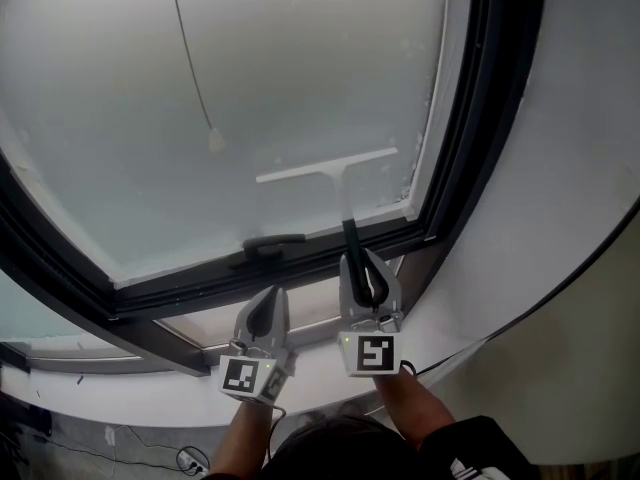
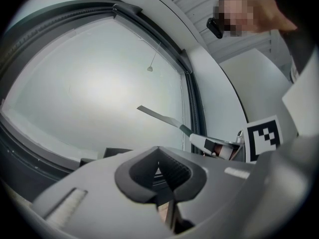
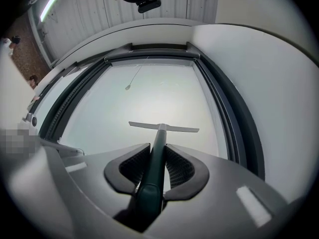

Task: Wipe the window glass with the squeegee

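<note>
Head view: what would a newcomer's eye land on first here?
The big pale window glass fills the view, with the squeegee spread across its lower right part. Below it, the right hand-held gripper clamps the squeegee's dark handle, while the left hand-held gripper is shut and empty beside it.

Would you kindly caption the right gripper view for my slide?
Right gripper clamps the dark-handled squeegee, its pale blade at the frosted window glass.

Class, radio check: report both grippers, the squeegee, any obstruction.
Right gripper shut on squeegee, blade at window glass. Left gripper shut, empty. Cord hangs upper left, clear.
</note>
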A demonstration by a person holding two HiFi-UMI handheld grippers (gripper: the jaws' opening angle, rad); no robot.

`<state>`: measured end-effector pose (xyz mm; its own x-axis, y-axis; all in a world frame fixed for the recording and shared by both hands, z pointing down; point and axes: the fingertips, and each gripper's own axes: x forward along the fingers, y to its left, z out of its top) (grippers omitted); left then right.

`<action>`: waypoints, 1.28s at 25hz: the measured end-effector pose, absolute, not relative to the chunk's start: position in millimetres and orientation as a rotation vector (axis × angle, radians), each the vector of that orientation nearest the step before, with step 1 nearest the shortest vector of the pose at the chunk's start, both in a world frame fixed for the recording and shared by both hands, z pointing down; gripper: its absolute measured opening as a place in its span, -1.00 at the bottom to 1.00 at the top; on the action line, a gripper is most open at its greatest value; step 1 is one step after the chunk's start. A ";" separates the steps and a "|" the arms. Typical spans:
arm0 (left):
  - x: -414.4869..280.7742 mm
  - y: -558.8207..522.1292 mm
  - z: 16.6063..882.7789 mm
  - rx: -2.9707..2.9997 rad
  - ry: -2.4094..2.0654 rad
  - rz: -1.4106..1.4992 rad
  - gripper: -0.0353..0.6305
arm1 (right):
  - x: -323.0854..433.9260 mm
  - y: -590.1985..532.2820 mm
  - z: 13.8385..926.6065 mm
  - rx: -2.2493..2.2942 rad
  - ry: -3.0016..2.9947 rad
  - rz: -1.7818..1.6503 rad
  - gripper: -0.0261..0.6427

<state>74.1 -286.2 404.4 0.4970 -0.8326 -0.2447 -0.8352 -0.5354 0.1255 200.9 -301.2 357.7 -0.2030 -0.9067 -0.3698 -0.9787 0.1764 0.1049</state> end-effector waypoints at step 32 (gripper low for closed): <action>79.0 -286.6 433.9 -2.784 1.540 0.410 -0.90 | 200.4 -291.6 415.7 -1.888 2.315 0.324 -0.63</action>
<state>79.0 -286.6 433.9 0.5070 -0.8408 -0.1898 -0.8239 -0.5374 0.1799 200.4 -291.6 415.7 -0.2049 -0.9490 -0.2397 -0.9783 0.1911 0.0800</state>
